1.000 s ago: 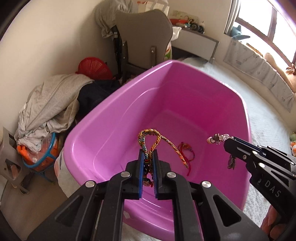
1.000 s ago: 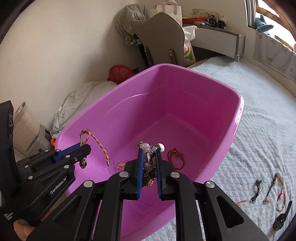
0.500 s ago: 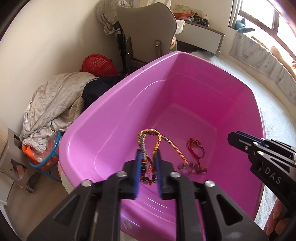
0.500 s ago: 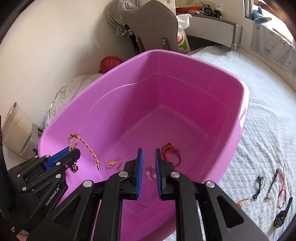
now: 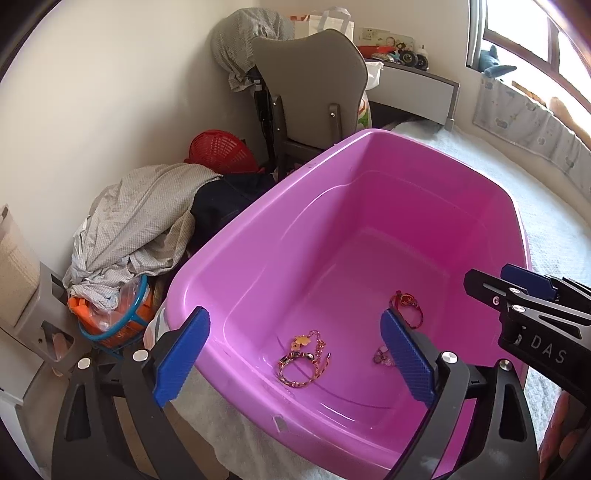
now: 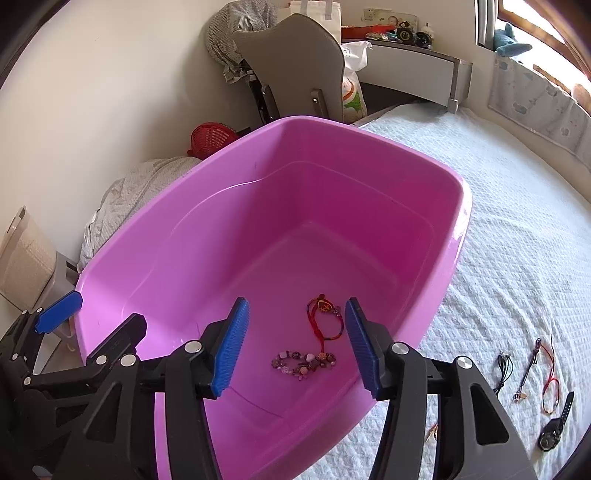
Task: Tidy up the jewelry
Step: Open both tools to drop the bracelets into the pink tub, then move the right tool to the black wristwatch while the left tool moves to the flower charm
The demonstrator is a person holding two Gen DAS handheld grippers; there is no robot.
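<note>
We hold both grippers, left and right, spread wide, ribbed blue pads bare. Below, on the glossy pink tub's smooth floor, a beaded bracelet lies at 6 o'clock, a red cord bracelet just beyond.

Plain pale wall. Grey chair in corner, cloth draped over top. Window upper right, daylight. White quilted bedspread.

Home bedroom, white quilted bed, heaped laundry, grey chair, cluttered shelf, window
</note>
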